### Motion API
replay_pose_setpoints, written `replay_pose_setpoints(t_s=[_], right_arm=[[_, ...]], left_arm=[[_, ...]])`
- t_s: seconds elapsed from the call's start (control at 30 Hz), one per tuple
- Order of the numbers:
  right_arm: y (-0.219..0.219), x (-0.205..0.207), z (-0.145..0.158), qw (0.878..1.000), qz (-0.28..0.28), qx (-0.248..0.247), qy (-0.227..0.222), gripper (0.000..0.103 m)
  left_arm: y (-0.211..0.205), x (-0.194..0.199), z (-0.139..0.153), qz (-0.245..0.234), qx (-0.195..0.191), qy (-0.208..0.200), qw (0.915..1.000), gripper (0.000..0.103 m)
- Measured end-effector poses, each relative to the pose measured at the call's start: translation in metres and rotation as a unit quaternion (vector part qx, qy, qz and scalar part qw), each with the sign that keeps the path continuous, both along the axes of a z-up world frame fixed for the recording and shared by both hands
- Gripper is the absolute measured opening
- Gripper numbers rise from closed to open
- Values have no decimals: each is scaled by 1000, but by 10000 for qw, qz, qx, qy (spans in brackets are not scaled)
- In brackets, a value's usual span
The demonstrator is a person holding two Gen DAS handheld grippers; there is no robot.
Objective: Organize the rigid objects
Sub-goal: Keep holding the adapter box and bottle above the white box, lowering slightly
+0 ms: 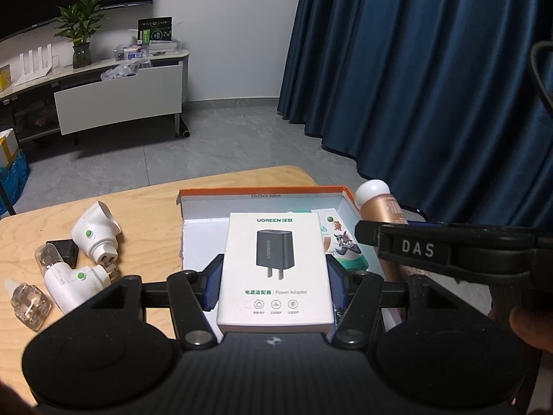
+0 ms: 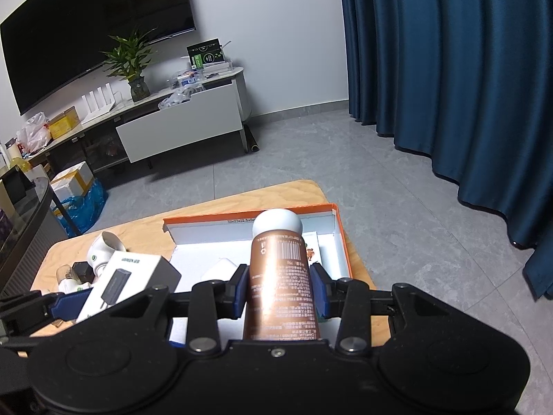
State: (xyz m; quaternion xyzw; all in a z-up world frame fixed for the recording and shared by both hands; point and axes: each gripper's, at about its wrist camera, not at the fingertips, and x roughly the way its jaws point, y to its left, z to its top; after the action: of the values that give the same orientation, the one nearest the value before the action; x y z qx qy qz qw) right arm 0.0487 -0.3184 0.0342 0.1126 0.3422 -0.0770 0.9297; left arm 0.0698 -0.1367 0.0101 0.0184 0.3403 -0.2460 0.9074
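— Two grippers, both loaded? Left gripper [image 1: 274, 280] clamps the white adapter box [image 1: 274, 269], centre frame, above the orange-rimmed tray [image 1: 262, 192].

— Yes. Right gripper [image 2: 281, 292] squeezes the copper tube [image 2: 278, 276], white cap toward the tray [image 2: 338, 242], centre frame.

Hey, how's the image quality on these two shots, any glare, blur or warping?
Right wrist view: a bright glare streak washes out the print on the brown bottle held in the right gripper. Left wrist view: the white adapter box in the left gripper is sharp and evenly lit. Both views: fisheye bends the blue curtain and dims the corners.
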Motion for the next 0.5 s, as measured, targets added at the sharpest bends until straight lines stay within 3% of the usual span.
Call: replay_pose_setpoints(t_s=[0.5], right_arm=[[-3,9,-8,9999,21,73,90,47]], left_arm=[[-7,-3,-8,-125,22,106,9999,59]])
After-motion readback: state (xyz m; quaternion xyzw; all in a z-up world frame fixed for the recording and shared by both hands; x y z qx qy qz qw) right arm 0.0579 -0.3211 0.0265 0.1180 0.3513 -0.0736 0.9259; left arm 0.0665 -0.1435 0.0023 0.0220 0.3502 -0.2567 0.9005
